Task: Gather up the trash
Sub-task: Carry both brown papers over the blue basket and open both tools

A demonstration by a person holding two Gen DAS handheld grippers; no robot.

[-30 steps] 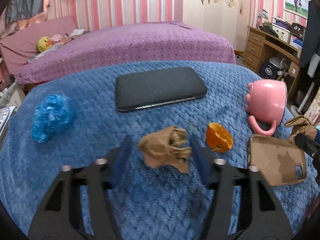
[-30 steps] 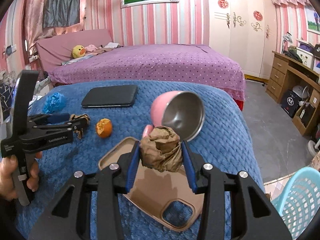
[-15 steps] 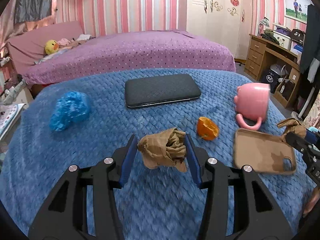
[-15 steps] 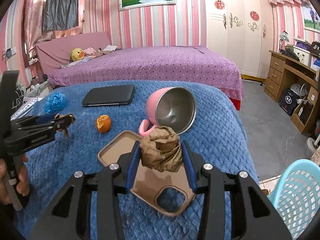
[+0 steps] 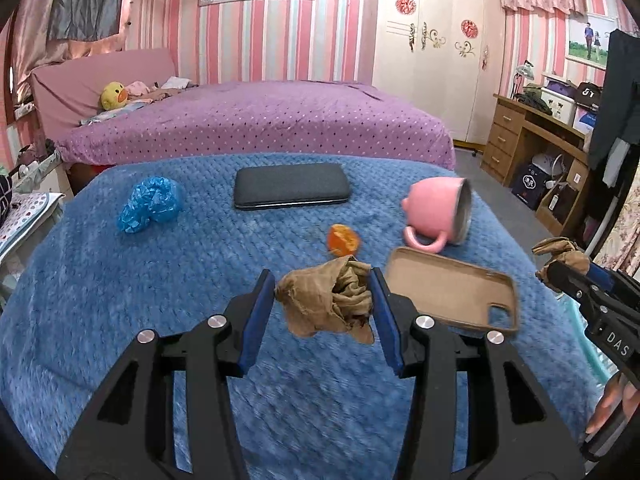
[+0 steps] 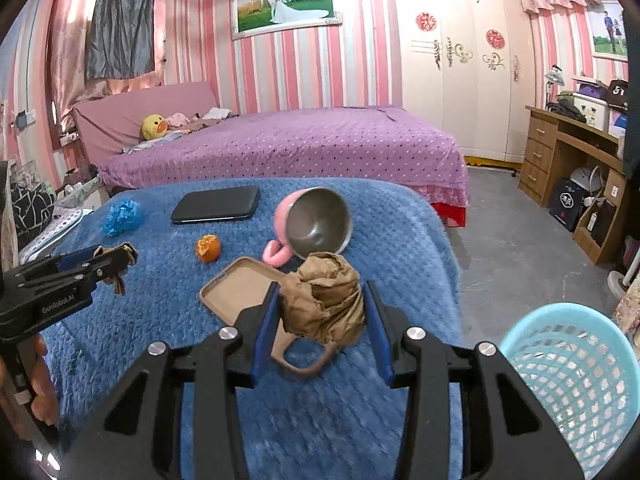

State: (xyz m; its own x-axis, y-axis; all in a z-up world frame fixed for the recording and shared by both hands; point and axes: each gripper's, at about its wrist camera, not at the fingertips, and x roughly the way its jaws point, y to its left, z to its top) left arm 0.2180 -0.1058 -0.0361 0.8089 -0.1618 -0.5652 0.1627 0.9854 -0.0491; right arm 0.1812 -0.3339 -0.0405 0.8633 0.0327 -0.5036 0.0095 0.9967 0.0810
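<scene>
Paper wads fill both tools: the left tool (image 5: 323, 300) grips one brown wad (image 5: 328, 302) above the blue surface (image 5: 120, 300), the right tool (image 6: 320, 312) clamps a second wad (image 6: 324, 302) over the phone case (image 6: 240, 288). Orange peel (image 5: 343, 239) and blue plastic (image 5: 150, 204) lie on the surface; a basket (image 6: 576, 376) stands near right.

Home bedroom. Evidence: double bed (image 6: 288, 148) with purple polka-dot spread, yellow duck plush (image 6: 153, 127) by the pillows, pink striped wallpaper (image 6: 304, 68), framed wedding photo (image 6: 286, 4) above the bed, cream wardrobe (image 6: 460, 60) with red paper decals, wooden desk (image 6: 568, 160) with drawers and clutter on the right, grey curtain (image 6: 120, 20) at the window. Blue fleece blanket (image 6: 120, 320) covers the near surface; light blue mesh basket (image 6: 572, 376) stands on the floor beside it.
</scene>
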